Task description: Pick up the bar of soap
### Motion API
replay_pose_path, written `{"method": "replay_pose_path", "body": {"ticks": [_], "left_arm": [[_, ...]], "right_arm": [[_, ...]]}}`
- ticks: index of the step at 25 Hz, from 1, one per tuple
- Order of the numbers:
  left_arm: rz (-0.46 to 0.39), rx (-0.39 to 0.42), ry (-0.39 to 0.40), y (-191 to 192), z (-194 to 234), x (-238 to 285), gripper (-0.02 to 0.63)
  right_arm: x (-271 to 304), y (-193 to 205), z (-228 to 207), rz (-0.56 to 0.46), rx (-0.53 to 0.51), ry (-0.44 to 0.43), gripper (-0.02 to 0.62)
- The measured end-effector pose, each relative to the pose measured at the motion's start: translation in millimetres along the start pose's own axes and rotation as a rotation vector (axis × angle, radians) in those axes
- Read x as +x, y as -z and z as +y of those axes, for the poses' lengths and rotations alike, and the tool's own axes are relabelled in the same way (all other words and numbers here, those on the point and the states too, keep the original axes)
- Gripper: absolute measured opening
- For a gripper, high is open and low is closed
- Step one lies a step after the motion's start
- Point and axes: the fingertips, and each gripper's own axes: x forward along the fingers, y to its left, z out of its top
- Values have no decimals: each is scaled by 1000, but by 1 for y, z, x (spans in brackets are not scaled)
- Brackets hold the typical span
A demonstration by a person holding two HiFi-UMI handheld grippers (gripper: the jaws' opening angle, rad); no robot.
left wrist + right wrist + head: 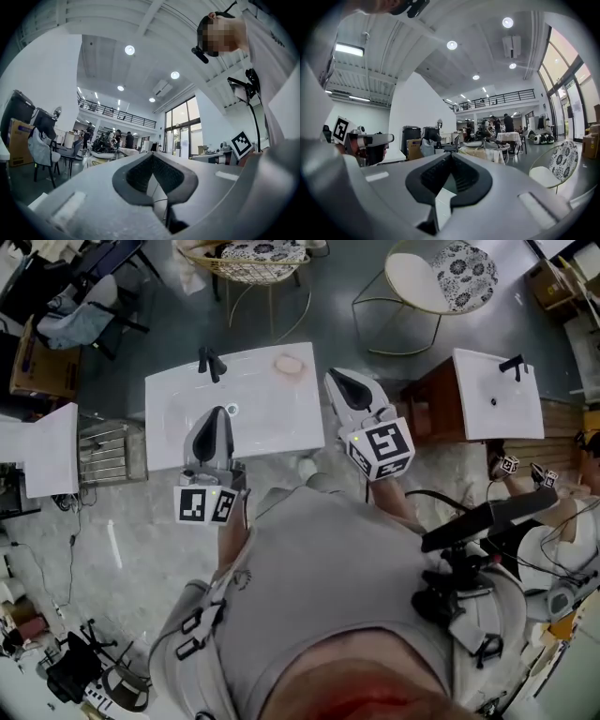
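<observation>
The pale pink bar of soap (289, 364) lies on the back right part of a white sink top (178, 390), to the right of the black faucet (211, 362). My left gripper (217, 414) is held over the sink's front part near the drain (232, 410), jaws shut and empty. My right gripper (339, 379) hovers just off the sink's right edge, a short way right of the soap, also shut and empty. Both gripper views point out into the room; the left gripper (152, 157) and the right gripper (450, 157) show closed pads, and neither view shows the soap.
A second white sink (495, 395) with a black faucet (513, 364) stands to the right, beside a brown wooden cabinet (433, 409). Two gold-framed chairs (253, 259) (441, 277) stand behind the sinks. A metal rack (108, 451) and a white table (42, 451) are at the left.
</observation>
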Motion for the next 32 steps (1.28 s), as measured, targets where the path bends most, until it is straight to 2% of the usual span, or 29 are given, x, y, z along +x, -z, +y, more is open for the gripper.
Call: {"method": "replay_pose_path", "body": {"ticks": [5,11,15,23,32], "left_arm": [[16,13,-12,-4,0,24,-2],[11,12,-13,0,9,34,-2],[23,-11,22,10,9,37,-2],[19,-49,61,17,29,57,-2],[-28,-45,158,1,8,74,-2]], "right_arm": [[16,-1,-26,-6,8,-4,0],[36,-3,-12,-21,-3,-45,1],[40,-2,4,-9,-14,-58,0],[52,-3,6,24,-47,-14,0],[48,-32,-16,-54,-82,83,2]]}}
